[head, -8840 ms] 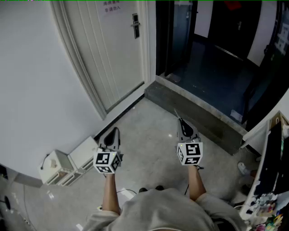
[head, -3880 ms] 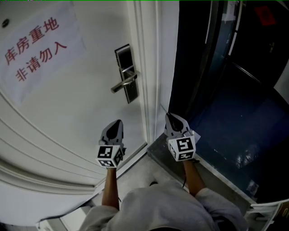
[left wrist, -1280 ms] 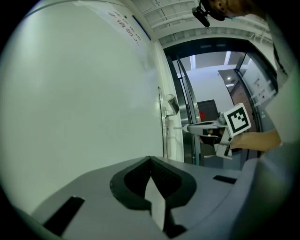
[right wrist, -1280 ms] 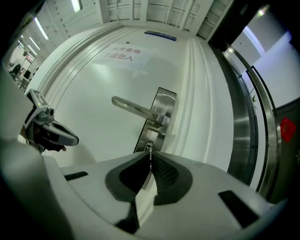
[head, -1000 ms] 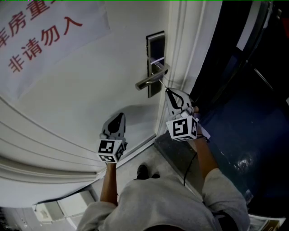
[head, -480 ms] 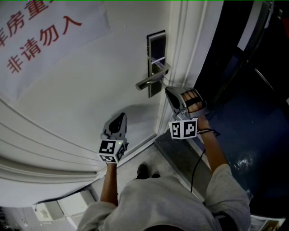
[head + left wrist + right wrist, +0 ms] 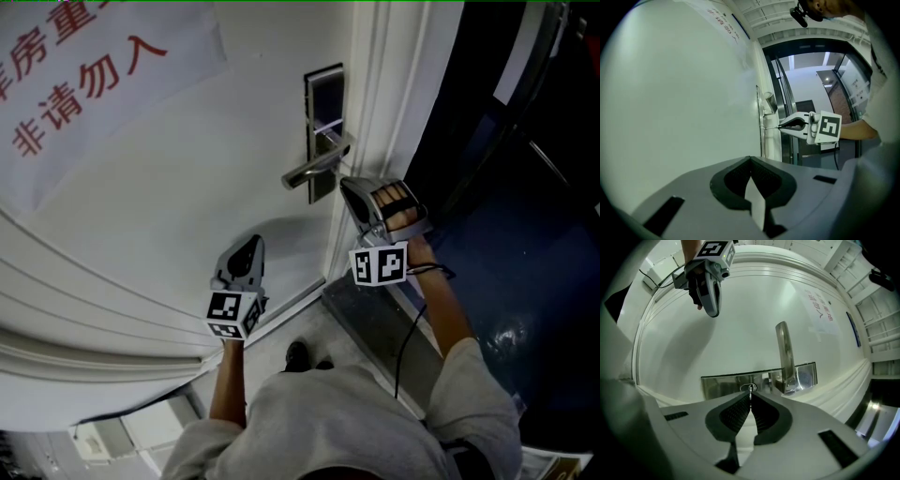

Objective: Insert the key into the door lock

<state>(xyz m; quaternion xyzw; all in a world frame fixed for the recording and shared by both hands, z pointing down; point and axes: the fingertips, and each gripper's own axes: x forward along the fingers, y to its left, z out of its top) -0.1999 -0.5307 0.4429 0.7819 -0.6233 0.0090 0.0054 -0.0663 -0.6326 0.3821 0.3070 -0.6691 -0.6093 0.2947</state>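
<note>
White panelled door (image 7: 187, 216) filled most of the scene, with a dark corridor (image 7: 506, 206) to its right past the white door frame (image 7: 375, 84). On the door's upper left hung a white paper notice with red characters (image 7: 84, 84). Near the door's right edge sat the tall brushed-steel lock plate (image 7: 322, 94), and its silver lever handle (image 7: 314, 167) stuck out just beside the keyhole. The grey right gripper (image 7: 347, 185) had its jaws pinched together on the thin metal key (image 7: 750, 391). The key's long axis ran level, straight out from the jaw tips toward the door, and its tip met the round keyhole (image 7: 749, 387); how deep it sat could not be told. The grey left gripper (image 7: 251, 244) hung well apart to the left, jaws closed together with nothing between them, and pointed at bare door.
</note>
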